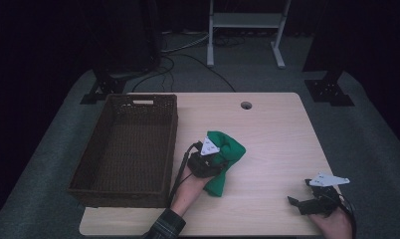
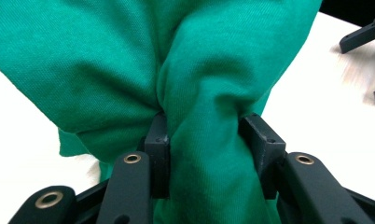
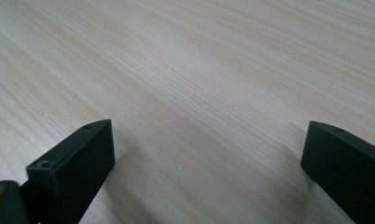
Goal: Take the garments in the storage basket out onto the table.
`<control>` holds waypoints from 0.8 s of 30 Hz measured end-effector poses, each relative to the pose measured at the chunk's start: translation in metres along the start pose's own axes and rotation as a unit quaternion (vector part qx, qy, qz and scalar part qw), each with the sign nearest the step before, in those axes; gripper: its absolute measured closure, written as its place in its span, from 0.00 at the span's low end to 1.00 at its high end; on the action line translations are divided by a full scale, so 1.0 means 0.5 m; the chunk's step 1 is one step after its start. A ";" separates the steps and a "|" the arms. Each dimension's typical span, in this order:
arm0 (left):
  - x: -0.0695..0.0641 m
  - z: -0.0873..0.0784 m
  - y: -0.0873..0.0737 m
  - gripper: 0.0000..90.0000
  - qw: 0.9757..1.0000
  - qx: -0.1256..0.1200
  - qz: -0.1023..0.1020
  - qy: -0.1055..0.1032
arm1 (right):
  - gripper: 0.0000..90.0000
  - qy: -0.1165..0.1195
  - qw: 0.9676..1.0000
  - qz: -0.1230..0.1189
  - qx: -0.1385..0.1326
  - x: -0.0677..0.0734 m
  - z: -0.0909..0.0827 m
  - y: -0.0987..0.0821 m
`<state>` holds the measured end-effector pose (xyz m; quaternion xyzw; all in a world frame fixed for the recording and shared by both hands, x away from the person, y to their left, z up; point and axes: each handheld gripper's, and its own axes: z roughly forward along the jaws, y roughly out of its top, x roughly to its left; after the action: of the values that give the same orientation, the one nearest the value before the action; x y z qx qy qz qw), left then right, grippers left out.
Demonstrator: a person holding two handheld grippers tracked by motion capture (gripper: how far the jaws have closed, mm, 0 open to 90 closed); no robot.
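Observation:
A bundled green cloth (image 1: 227, 155) is at the middle of the wooden table (image 1: 277, 134), just right of the wicker basket. My left gripper (image 1: 219, 160) is shut on it. In the left gripper view a thick fold of the green cloth (image 2: 209, 140) is squeezed between the two black jaws, and the rest bulges above them. My right gripper (image 1: 300, 193) rests low at the table's front right corner, held by a hand. Its jaws stand wide apart in the right gripper view, where the right gripper (image 3: 209, 163) has only bare wood between its fingers.
A dark brown wicker basket (image 1: 91, 164) with nothing inside stands on the table's left side. A round cable hole (image 1: 246, 105) is near the far edge. Beyond the table are cables on grey carpet (image 1: 188, 74) and a white metal frame (image 1: 245, 30).

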<state>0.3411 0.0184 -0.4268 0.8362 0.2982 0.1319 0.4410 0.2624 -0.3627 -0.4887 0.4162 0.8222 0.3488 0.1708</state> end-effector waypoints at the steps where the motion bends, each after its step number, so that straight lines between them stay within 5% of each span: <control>1: 0.000 0.004 -0.002 0.66 1.000 0.000 0.000 0.002 | 0.02 0.000 1.000 0.000 0.000 0.000 0.000 0.000; 24: 0.018 0.072 -0.039 0.63 0.999 0.043 -0.006 0.019 | 0.02 0.001 1.000 -0.001 0.000 0.000 0.000 0.000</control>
<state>0.3580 0.0085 -0.4640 0.8497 0.3174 0.1321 0.3998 0.2624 -0.3626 -0.4888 0.4155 0.8225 0.3490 0.1704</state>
